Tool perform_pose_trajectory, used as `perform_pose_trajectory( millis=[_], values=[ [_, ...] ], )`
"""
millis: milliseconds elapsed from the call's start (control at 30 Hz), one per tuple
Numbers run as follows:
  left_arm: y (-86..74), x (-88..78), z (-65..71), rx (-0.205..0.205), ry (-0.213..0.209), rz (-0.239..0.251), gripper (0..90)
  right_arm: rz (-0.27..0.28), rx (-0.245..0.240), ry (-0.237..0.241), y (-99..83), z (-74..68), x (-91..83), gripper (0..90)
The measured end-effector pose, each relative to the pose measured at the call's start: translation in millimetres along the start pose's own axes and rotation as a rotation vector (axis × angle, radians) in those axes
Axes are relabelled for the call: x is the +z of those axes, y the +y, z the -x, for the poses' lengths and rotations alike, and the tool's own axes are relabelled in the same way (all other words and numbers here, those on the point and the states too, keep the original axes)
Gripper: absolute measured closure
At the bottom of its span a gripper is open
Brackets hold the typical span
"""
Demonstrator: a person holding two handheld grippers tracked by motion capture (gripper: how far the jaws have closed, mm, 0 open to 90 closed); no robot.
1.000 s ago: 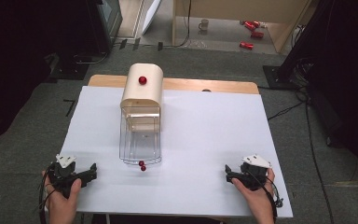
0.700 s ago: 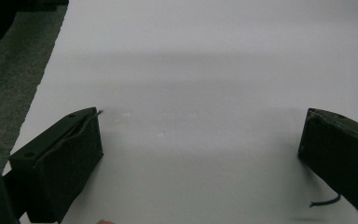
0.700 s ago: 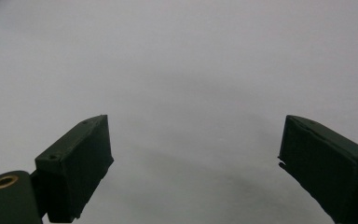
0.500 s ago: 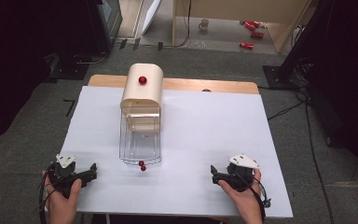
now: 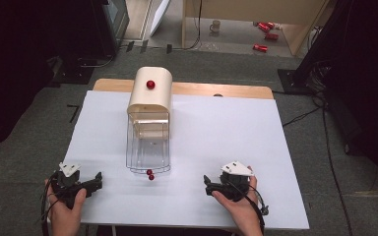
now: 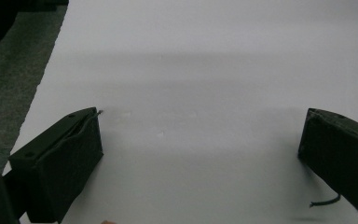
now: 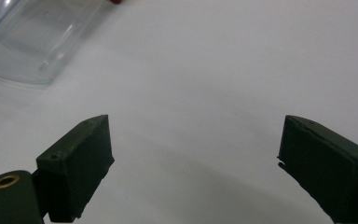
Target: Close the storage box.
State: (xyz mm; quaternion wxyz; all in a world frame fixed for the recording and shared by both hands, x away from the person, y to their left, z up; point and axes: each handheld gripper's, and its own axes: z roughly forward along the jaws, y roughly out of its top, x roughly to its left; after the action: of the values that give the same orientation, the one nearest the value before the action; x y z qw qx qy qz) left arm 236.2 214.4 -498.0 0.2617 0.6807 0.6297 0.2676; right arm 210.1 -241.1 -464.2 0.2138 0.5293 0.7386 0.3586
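Overhead, a person's two hands rest at the near edge of a white-covered table (image 5: 275,147), each holding a black two-jaw gripper. Between them, toward the middle of the table, lies a clear plastic box (image 5: 148,147) with a rounded cream lid (image 5: 150,91) at its far end; a red knob (image 5: 150,84) sits on top of the lid, and two small red beads (image 5: 150,174) lie just at the box's near rim.

At the near right, the right gripper (image 5: 207,184) points leftward toward the box, near its front corner but apart from it. Its jaws stand wide with nothing between them; the right gripper view shows only bare white tabletop in the gap, with a corner of the clear box (image 7: 32,42) at upper left.

At the near left corner, the left gripper (image 5: 97,179) is likewise released, its jaws spread over bare white surface in the left gripper view, close to the table's left edge, where grey carpet (image 6: 9,84) shows. It points rightward toward the box, which lies near but clear of it.

Beyond the table, a mug (image 5: 216,25) and red cans (image 5: 261,47) sit on the floor.
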Motion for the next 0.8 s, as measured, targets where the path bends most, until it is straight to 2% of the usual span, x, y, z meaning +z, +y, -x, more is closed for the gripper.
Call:
perform_pose_trajectory(
  millis=[467,667,800],
  values=[
    [0.0,0.1,0.0,0.001,0.000,0.000,0.0,-0.009,-0.039,0.055,11.8,-33.0,13.3,9.6],
    [0.0,0.1,0.0,0.000,0.000,0.000,0.0,-0.009,-0.067,0.082,16.8,-51.5,19.4,9.6],
    [0.0,0.0,0.0,0.001,0.000,0.000,0.0,-0.003,-0.069,0.092,18.8,-57.7,21.1,9.6]
  ],
)
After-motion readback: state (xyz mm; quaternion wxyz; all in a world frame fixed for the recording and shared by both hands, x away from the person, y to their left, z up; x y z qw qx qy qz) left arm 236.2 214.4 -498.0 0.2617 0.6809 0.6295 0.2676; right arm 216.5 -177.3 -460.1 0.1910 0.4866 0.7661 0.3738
